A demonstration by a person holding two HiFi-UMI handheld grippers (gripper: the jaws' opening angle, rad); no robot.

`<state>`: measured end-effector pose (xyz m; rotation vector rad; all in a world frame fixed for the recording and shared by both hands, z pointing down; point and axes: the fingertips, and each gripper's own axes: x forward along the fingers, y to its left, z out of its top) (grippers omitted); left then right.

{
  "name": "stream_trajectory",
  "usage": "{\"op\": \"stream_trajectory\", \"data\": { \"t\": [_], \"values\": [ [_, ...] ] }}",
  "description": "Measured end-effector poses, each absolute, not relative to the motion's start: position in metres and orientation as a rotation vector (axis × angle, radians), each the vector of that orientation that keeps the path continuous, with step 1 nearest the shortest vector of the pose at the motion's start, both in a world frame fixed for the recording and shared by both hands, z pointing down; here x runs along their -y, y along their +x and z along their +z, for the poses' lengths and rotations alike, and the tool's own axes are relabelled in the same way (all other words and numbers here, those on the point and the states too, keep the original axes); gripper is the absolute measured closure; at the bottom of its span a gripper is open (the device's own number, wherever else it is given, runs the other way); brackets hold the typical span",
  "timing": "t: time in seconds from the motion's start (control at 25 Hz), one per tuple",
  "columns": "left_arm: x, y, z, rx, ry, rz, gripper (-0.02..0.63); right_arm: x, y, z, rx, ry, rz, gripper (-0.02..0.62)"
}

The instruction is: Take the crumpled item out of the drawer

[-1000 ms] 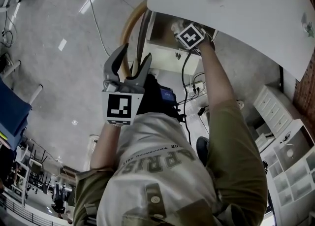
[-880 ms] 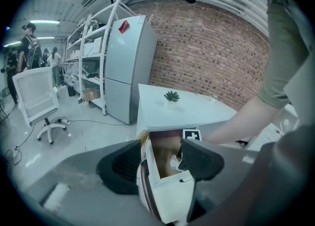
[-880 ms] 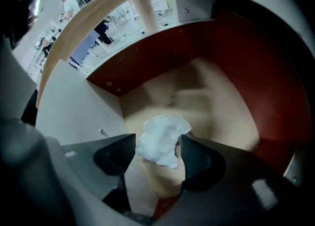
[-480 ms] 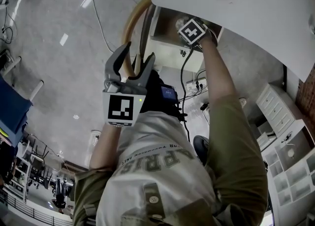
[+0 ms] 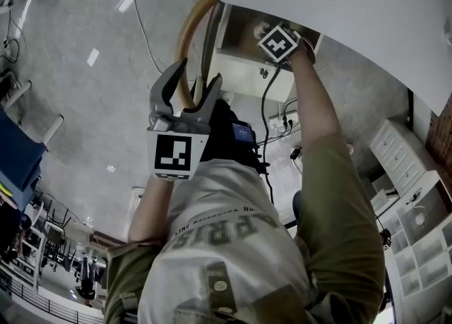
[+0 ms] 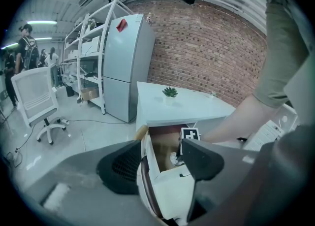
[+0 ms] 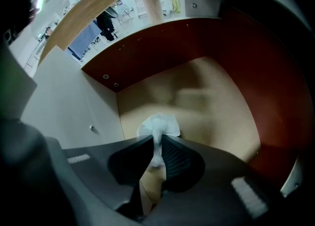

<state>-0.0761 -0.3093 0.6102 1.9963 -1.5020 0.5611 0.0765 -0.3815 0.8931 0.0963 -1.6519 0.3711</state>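
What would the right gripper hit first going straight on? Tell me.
Likely the drawer floor, just beyond the crumpled paper that the right gripper has just closed its jaws on.

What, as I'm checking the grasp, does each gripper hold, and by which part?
The right gripper has just closed its jaws on the crumpled tissue, pinching its bunched narrow part. The left gripper holds nothing.

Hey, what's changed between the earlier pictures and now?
The right gripper, down in the drawer, has just been closing its jaws and now pinches the crumpled white paper. Otherwise it has barely shifted. The left gripper stays open and empty where it was, and the drawer is still pulled out.
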Motion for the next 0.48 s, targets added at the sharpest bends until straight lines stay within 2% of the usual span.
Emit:
{"op": "stream_trajectory", "data": {
  "t": [0.48],
  "values": [
    [0.298, -0.077, 0.605, 1.539, 1.995, 0.56, 0.333, 0.387, 0.078, 0.868, 1.738, 0.099, 0.276, 0.555]
  ]
}}
